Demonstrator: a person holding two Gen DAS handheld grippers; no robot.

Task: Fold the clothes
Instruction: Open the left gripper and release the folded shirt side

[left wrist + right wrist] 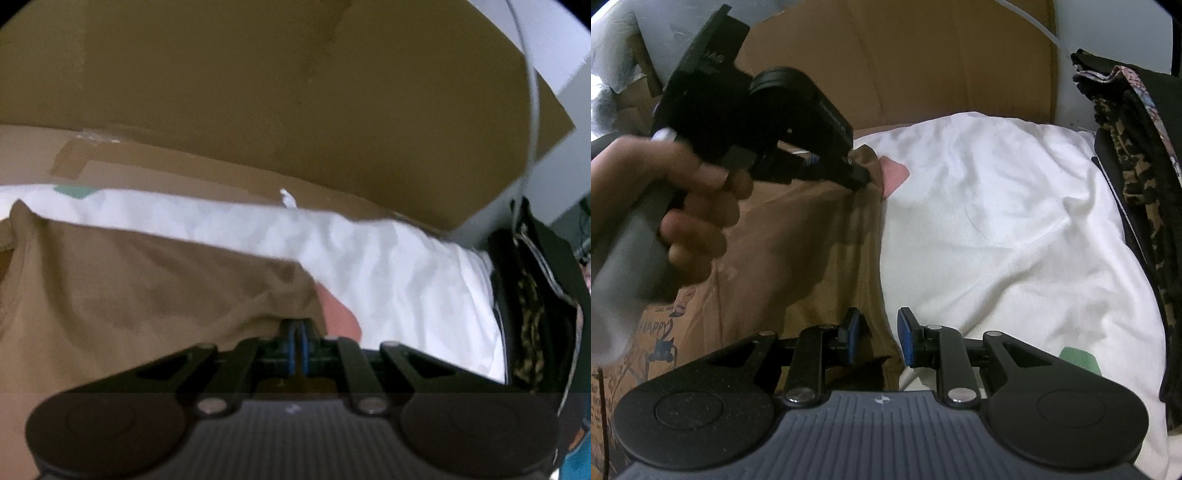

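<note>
A tan shirt [798, 236] lay on white bedding [997, 221], filling the left and centre of both frames. The left hand-held gripper [299, 332] was clamped shut on the shirt's far edge, its pads mostly buried in cloth. In the right wrist view a person's hand [683, 206], blurred, gripped its handle at upper left. The right hand-held gripper [877, 336] had its jaws apart over the shirt's near edge; contact was unclear. Dark patterned fabric [1137, 177] was cut off at right.
</note>
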